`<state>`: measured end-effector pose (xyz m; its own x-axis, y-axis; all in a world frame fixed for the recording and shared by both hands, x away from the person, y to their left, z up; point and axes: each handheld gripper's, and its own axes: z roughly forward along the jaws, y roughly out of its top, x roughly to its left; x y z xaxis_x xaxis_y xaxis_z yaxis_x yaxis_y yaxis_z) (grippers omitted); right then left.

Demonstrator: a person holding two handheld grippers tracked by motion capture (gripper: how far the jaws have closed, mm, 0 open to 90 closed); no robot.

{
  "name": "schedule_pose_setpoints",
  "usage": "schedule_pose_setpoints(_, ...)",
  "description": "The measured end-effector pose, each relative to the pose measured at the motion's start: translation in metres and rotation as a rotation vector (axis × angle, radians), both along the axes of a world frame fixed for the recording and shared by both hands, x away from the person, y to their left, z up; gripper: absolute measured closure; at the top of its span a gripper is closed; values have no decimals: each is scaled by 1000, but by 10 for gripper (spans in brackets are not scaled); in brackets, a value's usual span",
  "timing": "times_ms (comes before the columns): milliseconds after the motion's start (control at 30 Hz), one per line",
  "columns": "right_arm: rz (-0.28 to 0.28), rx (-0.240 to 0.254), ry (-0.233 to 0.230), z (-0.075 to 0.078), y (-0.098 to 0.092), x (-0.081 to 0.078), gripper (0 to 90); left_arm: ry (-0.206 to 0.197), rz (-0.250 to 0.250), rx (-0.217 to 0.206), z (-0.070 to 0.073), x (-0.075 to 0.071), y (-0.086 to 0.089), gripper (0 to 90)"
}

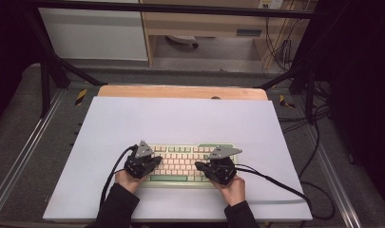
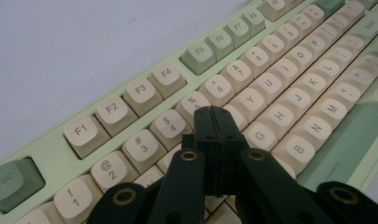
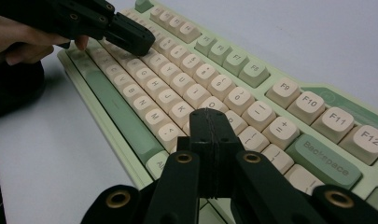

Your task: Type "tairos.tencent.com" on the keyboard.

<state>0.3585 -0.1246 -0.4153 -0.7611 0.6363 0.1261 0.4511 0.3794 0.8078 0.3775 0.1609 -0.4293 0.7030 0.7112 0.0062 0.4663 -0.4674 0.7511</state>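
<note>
I have both claws over the keyboard (image 1: pixel 180 164), which lies low and centre in the high view on the white bench (image 1: pixel 133 118). My left claw (image 2: pixel 211 111) is pressed together above the number row; my right claw (image 3: pixel 210 113) is together too, near the right-hand letter keys.

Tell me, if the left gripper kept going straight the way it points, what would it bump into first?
Probably the keyboard: the left gripper, jaws shut, tilts down over the number and top letter rows, around the 5 key. Which key exactly is hard to judge.
</note>
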Motion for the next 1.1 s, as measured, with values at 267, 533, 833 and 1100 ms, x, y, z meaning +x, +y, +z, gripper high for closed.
schedule_pose_setpoints(267,4,6,-8,1,0,0,900,-18,-1,-35,7,-4,5,900)
schedule_pose_setpoints(533,3,20,-15,4,-1,-1,900,-35,1,-59,14,-15,21,900)
schedule_pose_setpoints(833,-5,31,-13,5,-1,1,900,-31,25,-77,10,-27,44,900)
schedule_pose_setpoints(1100,-13,45,-5,2,3,5,900,-27,40,-96,5,-30,58,900)
